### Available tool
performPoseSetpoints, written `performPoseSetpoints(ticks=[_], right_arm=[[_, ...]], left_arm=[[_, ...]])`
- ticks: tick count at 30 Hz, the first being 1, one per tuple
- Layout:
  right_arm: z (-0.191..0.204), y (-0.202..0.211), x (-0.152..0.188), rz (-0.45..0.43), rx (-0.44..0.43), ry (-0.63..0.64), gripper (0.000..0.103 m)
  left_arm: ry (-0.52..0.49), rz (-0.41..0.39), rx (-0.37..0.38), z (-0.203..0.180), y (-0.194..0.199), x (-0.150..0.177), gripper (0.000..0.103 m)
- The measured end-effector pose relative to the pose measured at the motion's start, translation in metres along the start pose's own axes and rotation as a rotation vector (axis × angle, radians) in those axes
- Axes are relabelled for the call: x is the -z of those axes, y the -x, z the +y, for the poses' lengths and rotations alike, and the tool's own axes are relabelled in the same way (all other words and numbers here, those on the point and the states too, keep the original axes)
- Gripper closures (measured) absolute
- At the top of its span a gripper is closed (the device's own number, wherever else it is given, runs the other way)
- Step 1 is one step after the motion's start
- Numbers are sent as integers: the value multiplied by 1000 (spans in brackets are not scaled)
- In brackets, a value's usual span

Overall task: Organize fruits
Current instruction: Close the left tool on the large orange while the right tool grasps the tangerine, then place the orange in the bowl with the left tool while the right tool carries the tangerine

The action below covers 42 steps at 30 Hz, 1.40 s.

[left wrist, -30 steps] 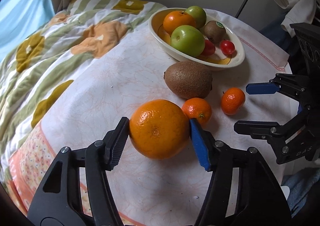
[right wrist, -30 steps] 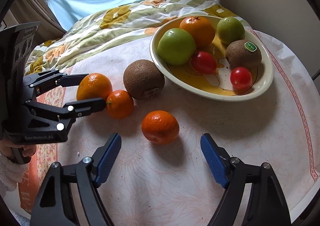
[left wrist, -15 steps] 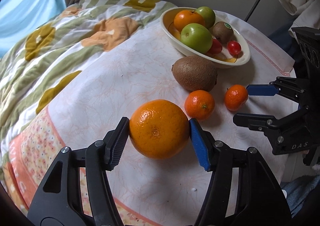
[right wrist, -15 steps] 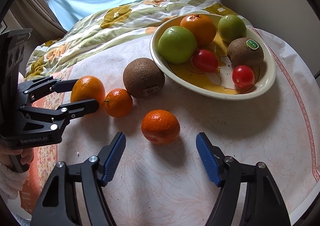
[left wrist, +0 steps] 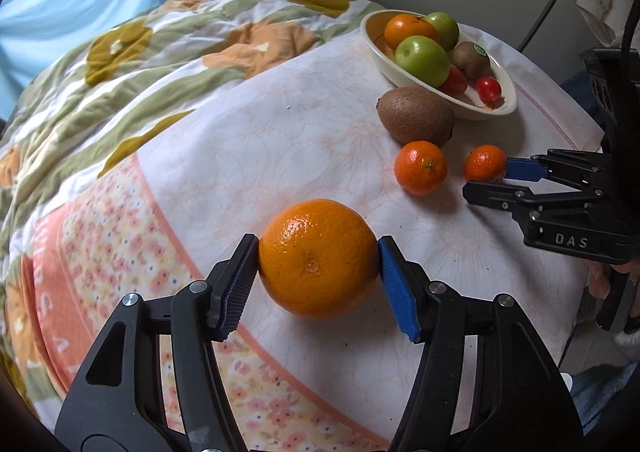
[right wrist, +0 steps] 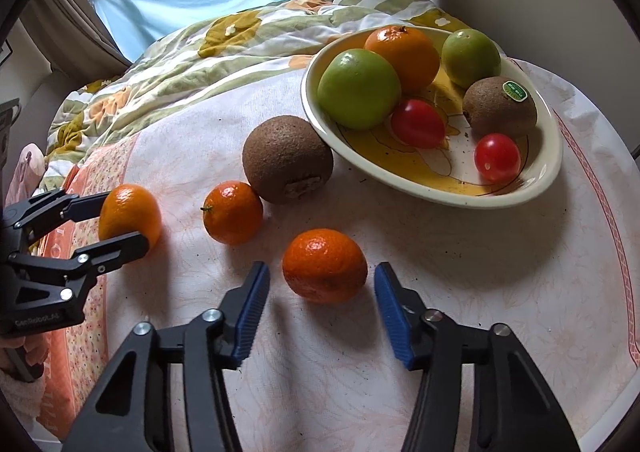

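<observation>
The left gripper [left wrist: 318, 278] is clamped on the large round dimpled orange [left wrist: 318, 257]. The right gripper [right wrist: 322, 310] stands apart around a small mandarin [right wrist: 324, 265]. Far right, the cream oval ceramic bowl [right wrist: 552, 168] holds smooth fruits; a fuzzy brown kiwi [right wrist: 287, 159] lies beside it.

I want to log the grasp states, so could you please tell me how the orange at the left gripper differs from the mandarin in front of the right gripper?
The large orange is clamped between the left gripper's pads; the mandarin lies free on the tablecloth, between the open right gripper's fingers, untouched. The large orange is visibly bigger and lighter orange; the mandarin is smaller and deeper reddish-orange. Both are round citrus, outside the bowl.
</observation>
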State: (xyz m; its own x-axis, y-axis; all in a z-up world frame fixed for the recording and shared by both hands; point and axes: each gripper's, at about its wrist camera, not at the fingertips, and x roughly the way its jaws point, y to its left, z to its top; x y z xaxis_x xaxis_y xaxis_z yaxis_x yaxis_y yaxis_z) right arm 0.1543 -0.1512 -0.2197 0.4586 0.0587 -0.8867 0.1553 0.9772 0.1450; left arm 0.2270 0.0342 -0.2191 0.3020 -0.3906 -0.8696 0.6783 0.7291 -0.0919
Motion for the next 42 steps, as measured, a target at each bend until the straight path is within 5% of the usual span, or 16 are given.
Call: performPoseSetpoints(ticks=[17, 31, 42], right_arm=[[6, 42, -4, -69, -25, 37, 66], [-54, 114, -27, -128, -103, 119, 66], [-112, 117, -75, -126, -154, 257, 66]], left_arm=[[71, -52, -46, -14, 54, 12, 39], [152, -158, -115, -95, 99, -47, 39], [250, -179, -118, -159, 55, -103, 39]])
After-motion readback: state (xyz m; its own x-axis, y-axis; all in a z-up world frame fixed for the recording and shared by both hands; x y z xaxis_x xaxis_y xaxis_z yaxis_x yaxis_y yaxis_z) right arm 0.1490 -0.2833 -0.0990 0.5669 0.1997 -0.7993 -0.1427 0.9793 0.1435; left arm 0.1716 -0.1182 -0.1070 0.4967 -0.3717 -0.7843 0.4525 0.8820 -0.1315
